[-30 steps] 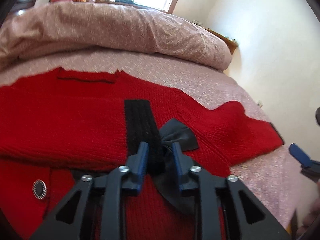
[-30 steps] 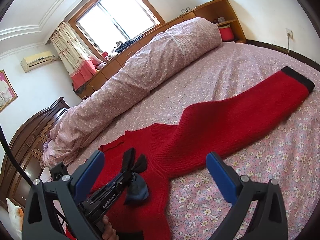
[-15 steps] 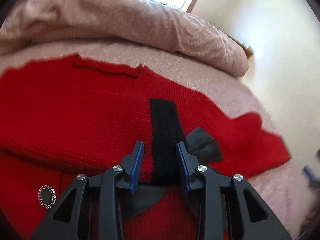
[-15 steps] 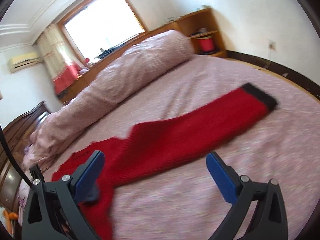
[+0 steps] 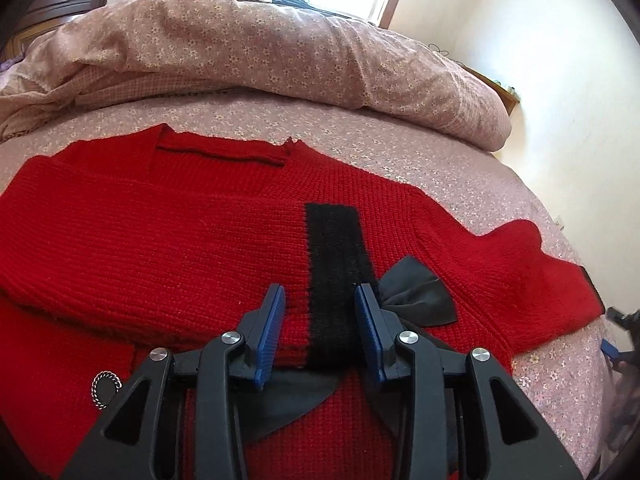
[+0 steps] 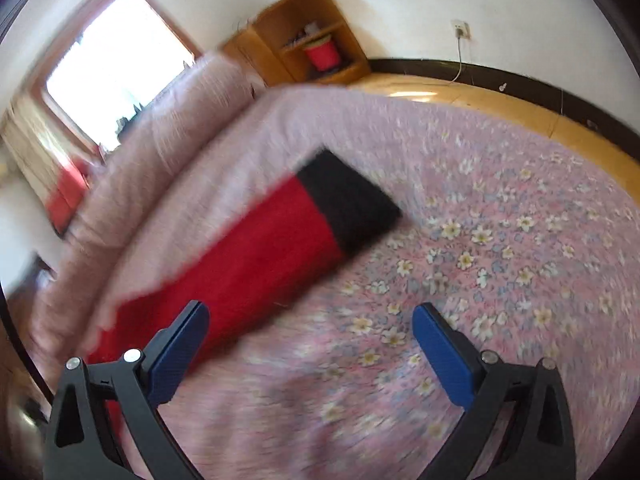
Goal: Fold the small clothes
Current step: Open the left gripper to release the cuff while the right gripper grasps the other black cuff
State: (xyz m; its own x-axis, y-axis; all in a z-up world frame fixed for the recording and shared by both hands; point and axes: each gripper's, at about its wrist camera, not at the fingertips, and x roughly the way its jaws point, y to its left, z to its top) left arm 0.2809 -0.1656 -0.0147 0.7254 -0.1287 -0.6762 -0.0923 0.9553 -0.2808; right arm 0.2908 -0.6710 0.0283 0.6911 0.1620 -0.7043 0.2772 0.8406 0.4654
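A red knit sweater (image 5: 180, 240) lies flat on the bed, with one sleeve folded across its body. That sleeve's black cuff (image 5: 336, 256) lies between the jaws of my left gripper (image 5: 322, 304), beside a black bow (image 5: 416, 296). The jaws are opening, and red knit shows between the left pad and the cuff. The other sleeve (image 6: 256, 264) stretches out over the sheet and ends in a black cuff (image 6: 348, 204). My right gripper (image 6: 311, 312) is wide open just short of that cuff and holds nothing; its left finger overlaps the sleeve's edge.
A rolled floral quilt (image 5: 280, 52) runs along the far side of the bed. The floral sheet (image 6: 500, 260) reaches the bed's edge, with wooden floor (image 6: 520, 108) beyond. A wooden shelf (image 6: 304, 40) holds a red bucket (image 6: 322, 56). A round metal button (image 5: 106, 380) sits on the sweater's front.
My left gripper's jaws have spread apart around the folded sleeve's black cuff. My right gripper has swept along the outstretched sleeve toward its cuff and come lower.
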